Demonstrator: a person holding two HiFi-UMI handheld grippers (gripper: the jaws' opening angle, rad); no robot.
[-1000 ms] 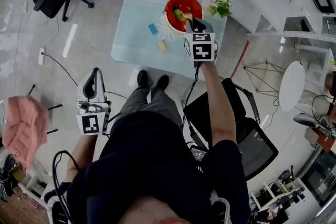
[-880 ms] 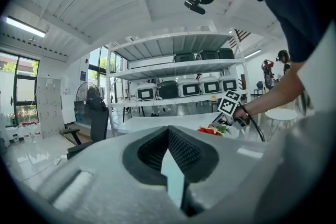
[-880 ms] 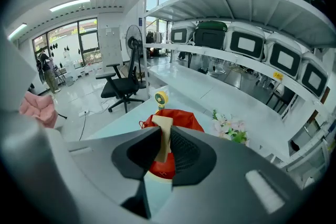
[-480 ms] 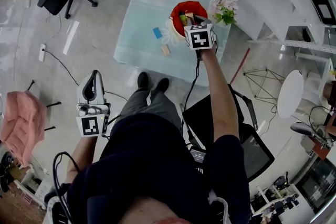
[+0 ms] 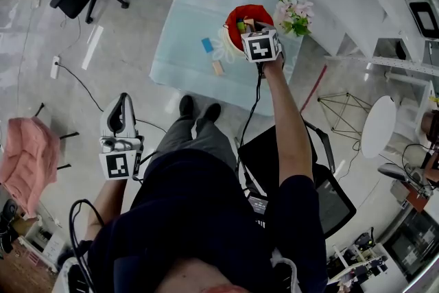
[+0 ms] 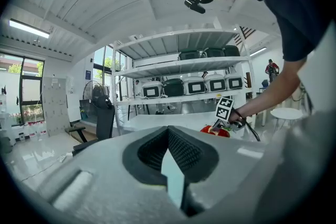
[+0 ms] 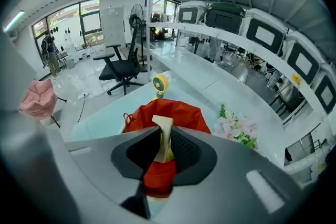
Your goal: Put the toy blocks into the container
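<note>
While over container, right hand-held gripper pinching beige block; left hand-held gripper closed.

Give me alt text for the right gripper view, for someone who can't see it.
The right gripper holds a pale block between its jaws, over a red container on a pale table. Behind the container stands a small yellow object; flowers sit to its right.

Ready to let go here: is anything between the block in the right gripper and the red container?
Nothing visible. The right gripper holds the beige block directly over the open mouth of the red container, with only air between them.
</note>
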